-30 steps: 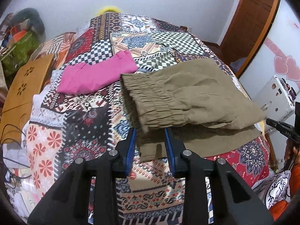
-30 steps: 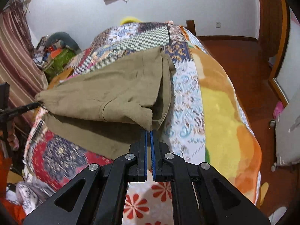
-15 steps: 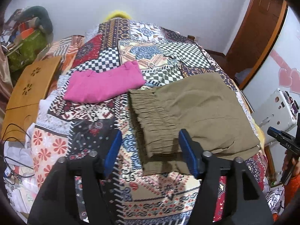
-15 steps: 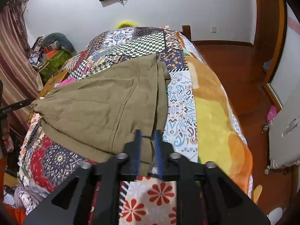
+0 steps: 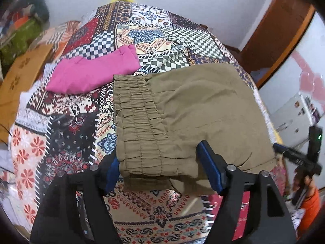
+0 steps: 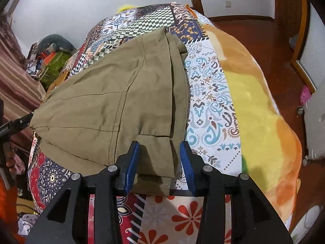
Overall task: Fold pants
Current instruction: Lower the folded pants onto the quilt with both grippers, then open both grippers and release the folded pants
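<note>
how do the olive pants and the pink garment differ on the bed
The olive pants lie nearest both open hand-held grippers; the pink garment lies farther back. The olive pants look larger and show a gathered elastic waistband; the pink garment looks smaller and smoother. Both lie folded on the patterned bedspread.

Black hand-held gripper [image 5: 162, 172], blue pads [image 5: 209, 170], silver screws

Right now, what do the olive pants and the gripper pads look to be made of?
Olive pants: thin matte woven cloth, probably cotton or blend; fine creases, shirred elastic waistband. Pads: blue, ribbed, likely rubber or soft plastic.
</note>
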`<action>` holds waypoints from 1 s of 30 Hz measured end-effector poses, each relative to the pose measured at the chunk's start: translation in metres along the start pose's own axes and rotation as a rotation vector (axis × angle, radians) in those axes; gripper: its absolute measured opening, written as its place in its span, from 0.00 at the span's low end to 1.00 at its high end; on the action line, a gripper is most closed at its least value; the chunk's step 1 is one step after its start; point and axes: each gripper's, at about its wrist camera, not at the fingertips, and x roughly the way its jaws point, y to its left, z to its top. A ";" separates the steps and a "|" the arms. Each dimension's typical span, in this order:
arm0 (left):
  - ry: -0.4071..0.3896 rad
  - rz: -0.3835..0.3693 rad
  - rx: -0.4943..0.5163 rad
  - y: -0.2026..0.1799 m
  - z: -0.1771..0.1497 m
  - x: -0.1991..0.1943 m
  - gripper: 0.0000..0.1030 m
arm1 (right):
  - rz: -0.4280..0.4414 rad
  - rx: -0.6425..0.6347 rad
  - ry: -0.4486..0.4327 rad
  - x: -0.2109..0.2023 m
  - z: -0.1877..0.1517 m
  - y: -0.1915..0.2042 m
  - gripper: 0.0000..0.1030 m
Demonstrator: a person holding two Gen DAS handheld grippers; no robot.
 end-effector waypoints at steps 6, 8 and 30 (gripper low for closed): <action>0.009 0.025 0.041 -0.002 -0.008 0.008 0.70 | 0.020 0.027 0.011 0.007 0.004 -0.002 0.36; 0.006 0.028 0.051 -0.002 -0.009 0.009 0.70 | 0.028 0.033 0.014 0.006 0.004 -0.001 0.36; -0.041 0.071 0.105 -0.009 -0.010 0.001 0.56 | -0.047 -0.179 -0.066 -0.015 -0.004 0.029 0.06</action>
